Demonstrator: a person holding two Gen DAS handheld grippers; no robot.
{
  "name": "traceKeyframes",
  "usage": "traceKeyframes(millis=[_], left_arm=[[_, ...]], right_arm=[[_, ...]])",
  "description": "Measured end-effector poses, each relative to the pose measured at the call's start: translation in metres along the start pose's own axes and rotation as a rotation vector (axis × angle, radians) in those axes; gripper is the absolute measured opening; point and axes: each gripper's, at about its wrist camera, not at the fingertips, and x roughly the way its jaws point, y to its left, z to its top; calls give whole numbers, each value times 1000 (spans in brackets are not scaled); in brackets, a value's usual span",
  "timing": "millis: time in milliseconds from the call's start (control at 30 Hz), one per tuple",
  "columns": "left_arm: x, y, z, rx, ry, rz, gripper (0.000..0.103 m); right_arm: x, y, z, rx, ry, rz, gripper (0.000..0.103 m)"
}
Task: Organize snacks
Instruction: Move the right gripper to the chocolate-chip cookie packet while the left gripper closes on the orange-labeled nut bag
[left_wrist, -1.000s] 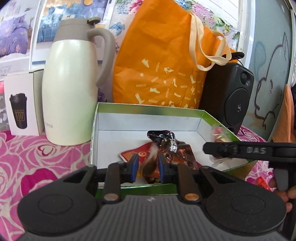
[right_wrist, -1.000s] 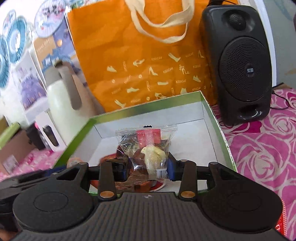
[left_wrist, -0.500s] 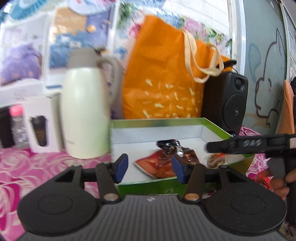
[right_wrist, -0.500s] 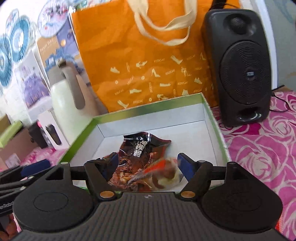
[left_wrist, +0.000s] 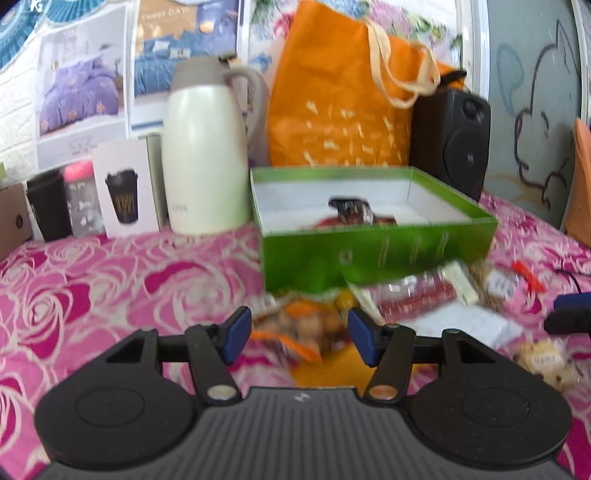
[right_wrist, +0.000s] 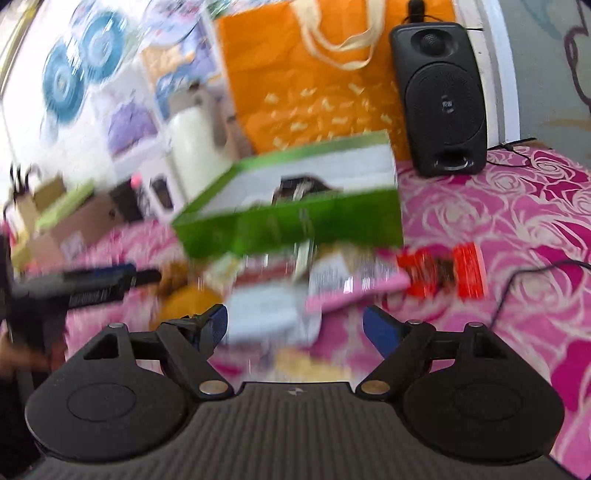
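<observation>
A green box (left_wrist: 376, 254) with a white inside stands on the pink rose cloth and holds dark and red snack packets (left_wrist: 351, 212). It also shows in the right wrist view (right_wrist: 295, 225). Several loose snack packets lie in front of it: an orange-brown one (left_wrist: 303, 328), a red clear one (left_wrist: 417, 291), a red one (right_wrist: 443, 273) and a pink one (right_wrist: 354, 288). My left gripper (left_wrist: 299, 336) is open and empty, low over the orange-brown packet. My right gripper (right_wrist: 295, 328) is open and empty above the loose packets. The right view is blurred.
Behind the box stand a cream thermos jug (left_wrist: 207, 155), an orange bag (left_wrist: 340, 107) and a black speaker (right_wrist: 439, 99). A white cup carton (left_wrist: 125, 188), a black cup and a bottle stand at the left. A black cable (right_wrist: 524, 280) lies at the right.
Both grippers opened, dropped their snack packets into the green box and pulled back and down from it. They now hang over the loose packets in front of the box.
</observation>
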Motion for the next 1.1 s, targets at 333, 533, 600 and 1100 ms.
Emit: traceKeyframes(millis=[333,533,600,1100], left_arm=[[16,-4,-8,-58,62,-7,63],[38,19,-2,-262,118,-34,66],[43,25,-1,-320,119,-54,67],[45,26,0,-425,101,-65,72]], right_arm=[[13,9,-21,-189,91,-61,103],[16,12,-23,-233,117,-42,103],[17,11,-23,-227,118,-38,103],[15,12,-28,-218,112,-15,103]])
